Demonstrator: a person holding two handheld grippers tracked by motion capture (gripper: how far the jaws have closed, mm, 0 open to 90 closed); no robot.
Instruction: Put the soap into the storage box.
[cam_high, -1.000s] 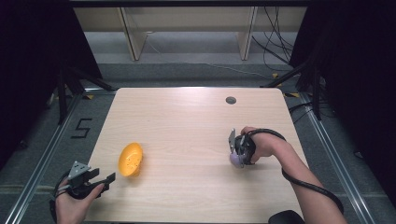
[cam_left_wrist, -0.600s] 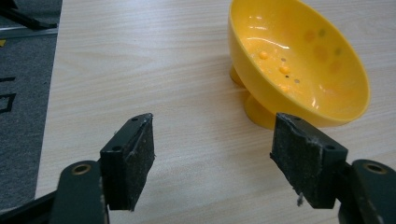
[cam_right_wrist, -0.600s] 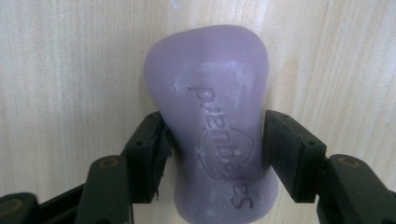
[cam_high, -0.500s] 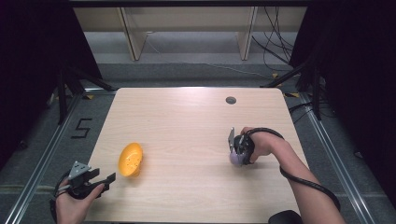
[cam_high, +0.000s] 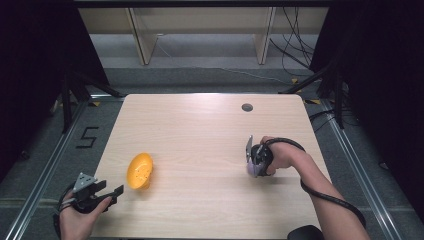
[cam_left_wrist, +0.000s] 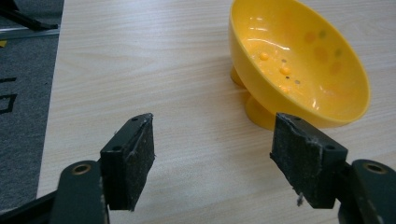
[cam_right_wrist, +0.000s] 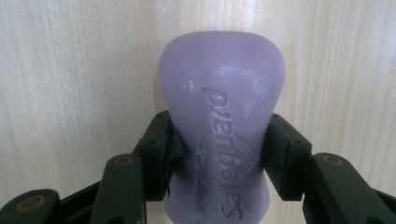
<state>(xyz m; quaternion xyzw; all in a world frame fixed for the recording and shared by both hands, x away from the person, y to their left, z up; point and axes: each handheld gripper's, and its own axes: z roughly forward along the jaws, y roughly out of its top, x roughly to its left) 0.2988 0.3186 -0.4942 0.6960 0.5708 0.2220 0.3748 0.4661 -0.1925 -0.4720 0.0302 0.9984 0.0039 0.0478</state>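
Note:
A yellow footed bowl (cam_high: 139, 170) lies tipped on its side on the left part of the wooden table (cam_high: 200, 135); in the left gripper view the bowl (cam_left_wrist: 299, 65) shows its glossy inside and its feet. My left gripper (cam_high: 111, 193) hovers at the table's front left corner, open, just short of the bowl, with nothing between its pads (cam_left_wrist: 135, 161). A lilac bar of soap (cam_right_wrist: 222, 126) with embossed lettering sits between the jaws of my right gripper (cam_high: 253, 166), which is shut on it at the table's right side, pointing down at the tabletop.
A small dark round hole (cam_high: 247, 107) sits near the table's far edge. Beyond the table stands a pale shelf frame (cam_high: 200, 30). Grey floor with a "5" mark (cam_high: 87, 137) lies left of the table; cables (cam_high: 295, 45) run at the back right.

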